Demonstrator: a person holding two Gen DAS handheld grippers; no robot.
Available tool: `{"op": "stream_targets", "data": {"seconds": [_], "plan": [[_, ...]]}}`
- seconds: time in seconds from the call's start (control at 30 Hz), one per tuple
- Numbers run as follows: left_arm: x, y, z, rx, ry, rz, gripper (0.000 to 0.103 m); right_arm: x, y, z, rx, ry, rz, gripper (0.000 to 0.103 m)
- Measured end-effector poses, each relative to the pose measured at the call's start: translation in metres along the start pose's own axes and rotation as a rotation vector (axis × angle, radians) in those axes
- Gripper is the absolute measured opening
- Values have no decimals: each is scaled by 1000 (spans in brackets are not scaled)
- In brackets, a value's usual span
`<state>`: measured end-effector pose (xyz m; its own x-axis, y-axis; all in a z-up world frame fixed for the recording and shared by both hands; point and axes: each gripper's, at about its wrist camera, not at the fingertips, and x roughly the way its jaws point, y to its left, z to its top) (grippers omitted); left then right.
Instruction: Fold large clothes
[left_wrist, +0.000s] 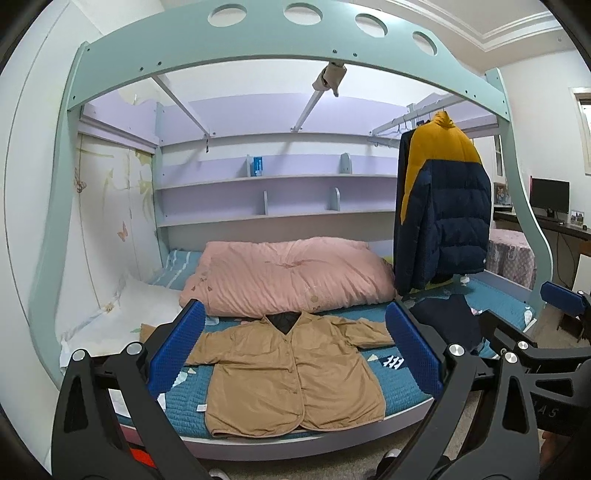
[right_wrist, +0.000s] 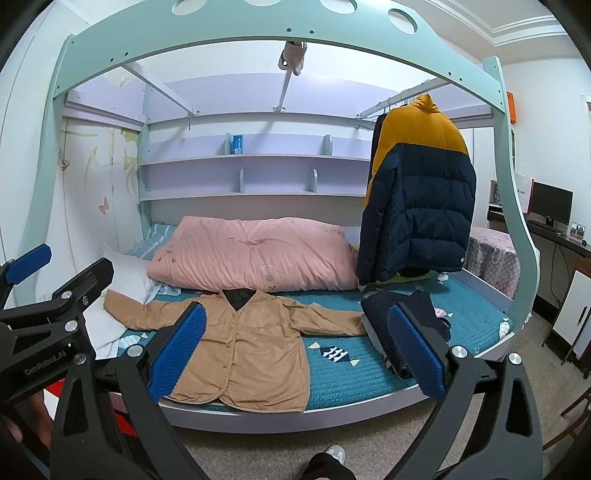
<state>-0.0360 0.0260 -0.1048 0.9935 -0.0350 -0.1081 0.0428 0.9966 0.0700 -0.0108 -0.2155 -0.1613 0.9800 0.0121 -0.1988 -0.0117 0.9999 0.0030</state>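
A tan button-front jacket (left_wrist: 291, 373) lies spread flat, sleeves out, on the teal quilted mattress (left_wrist: 402, 391) near the bed's front edge. My left gripper (left_wrist: 295, 350) is held back from the bed, open, with the jacket framed between its blue pads and nothing held. In the right wrist view the same jacket (right_wrist: 255, 350) sits left of centre. My right gripper (right_wrist: 295, 354) is open and empty too, off the bed. A dark navy garment (right_wrist: 402, 314) lies crumpled to the jacket's right.
A pink duvet (left_wrist: 288, 280) is piled behind the jacket, with a white pillow (left_wrist: 122, 314) to its left. A yellow-and-navy puffer coat (left_wrist: 443, 210) hangs from a rail at the right. The mint bunk frame (left_wrist: 280, 40) arches overhead. A desk with a monitor (right_wrist: 550, 203) stands far right.
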Motion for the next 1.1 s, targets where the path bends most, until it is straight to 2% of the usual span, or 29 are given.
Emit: {"op": "stream_targets", "data": {"seconds": [1.1], "plan": [[3,-3,-5,2,14,-8,98,-2,0,-1,4,15,-1,95]]}}
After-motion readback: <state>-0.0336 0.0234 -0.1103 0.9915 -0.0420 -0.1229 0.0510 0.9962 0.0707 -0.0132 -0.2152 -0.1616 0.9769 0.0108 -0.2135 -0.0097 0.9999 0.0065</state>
